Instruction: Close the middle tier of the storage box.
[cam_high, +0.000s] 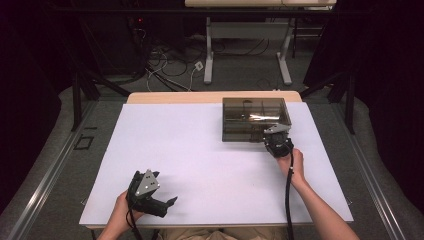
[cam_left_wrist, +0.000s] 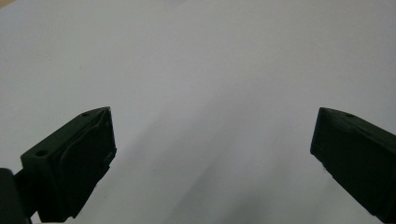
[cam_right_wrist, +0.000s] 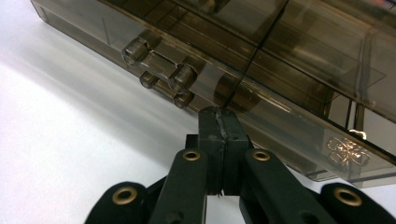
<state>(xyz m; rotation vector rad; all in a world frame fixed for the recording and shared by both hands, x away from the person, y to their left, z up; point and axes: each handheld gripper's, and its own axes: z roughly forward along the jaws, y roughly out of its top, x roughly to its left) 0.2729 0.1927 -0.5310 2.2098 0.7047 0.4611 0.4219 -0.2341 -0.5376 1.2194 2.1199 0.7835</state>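
Now my right claw (cam_right_wrist: 219, 116), pressed together, touches the smooth, hard, slippery plastic box (cam_high: 255, 119), so I would grab its little handle (cam_right_wrist: 159, 65).

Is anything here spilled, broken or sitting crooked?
Nothing stands out. The smoky plastic box sits flat and square on the white table, with no spill or crack visible; its lid looks closed.

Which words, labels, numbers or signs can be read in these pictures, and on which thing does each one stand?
No words or numbers can be read.
The smoky plastic box bears one sign: a golden four-leaf clover emblem on its front, without letters.
The white table cover is blank.
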